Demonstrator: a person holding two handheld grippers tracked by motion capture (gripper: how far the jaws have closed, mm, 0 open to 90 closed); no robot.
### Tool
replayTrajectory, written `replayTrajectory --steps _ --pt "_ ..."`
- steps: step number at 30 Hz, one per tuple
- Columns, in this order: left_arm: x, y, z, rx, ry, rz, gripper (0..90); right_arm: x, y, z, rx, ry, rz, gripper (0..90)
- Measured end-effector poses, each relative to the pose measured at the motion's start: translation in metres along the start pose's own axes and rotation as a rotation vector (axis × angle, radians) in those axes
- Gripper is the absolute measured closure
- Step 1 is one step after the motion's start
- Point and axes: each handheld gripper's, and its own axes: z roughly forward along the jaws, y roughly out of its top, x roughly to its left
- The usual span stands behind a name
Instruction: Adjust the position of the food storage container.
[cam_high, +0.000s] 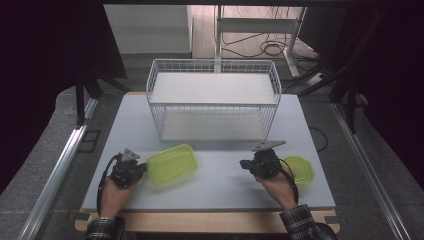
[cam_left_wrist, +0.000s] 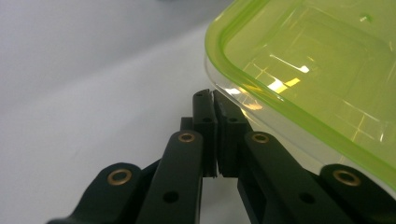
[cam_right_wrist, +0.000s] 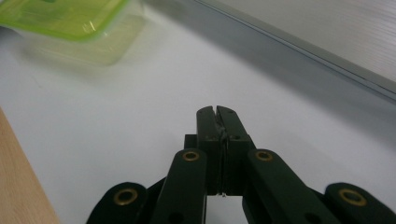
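The green container (cam_high: 172, 163) lies on the worktop (cam_high: 220, 185), in front of the wire basket (cam_high: 212, 100) and toward its left side. It is rectangular, translucent, and appears tilted in the high view, with its near-left end just beside the left tool (cam_high: 131, 170).

Left tool: jaws together, nothing between them. In the left gripper view the tips (cam_left_wrist: 212, 100) sit against or just under the container's rim (cam_left_wrist: 261, 100); actual contact cannot be confirmed.

Right tool (cam_high: 252, 165): jaws together and empty, resting low over bare worktop, well apart from the container. A second green item, a lid or small dish (cam_high: 300, 170), lies just beside the right hand on its outer side.

Wire basket: two shelves, both empty, standing at the far half of the worktop.

Risks, as judged:
- A closed tool pressed at the rim would likely push or tip the light container rather than take hold of it.
- The plastic looks smooth, so a shallow bite on the rim may slip.
- The right forearm may sweep the second green item toward the worktop edge.
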Motion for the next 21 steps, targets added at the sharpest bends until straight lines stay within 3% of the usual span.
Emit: replayTrajectory --steps 5,8,13,14,16,21 --pt "-0.003 0.010 0.011 0.000 -0.045 0.013 88.2 0.004 0.006 0.012 0.007 0.020 -0.001 88.5" --pt "-0.013 0.020 0.021 -0.001 -0.093 0.035 87.9 0.009 0.012 0.023 0.015 0.042 -0.001 87.5" --pt "-0.024 0.029 0.032 0.007 -0.123 0.068 87.3 0.013 0.016 0.032 0.028 0.039 -0.006 87.5" --pt "-0.026 0.031 0.034 0.008 -0.128 0.076 87.3 0.012 0.017 0.036 0.041 0.010 -0.006 87.5" --pt "-0.033 0.038 0.041 0.004 -0.147 0.081 87.1 0.007 0.018 0.041 0.042 -0.003 0.005 87.6" --pt "-0.041 0.048 0.052 0.002 -0.179 0.097 86.7 -0.006 0.019 0.056 0.061 -0.003 0.023 87.5"
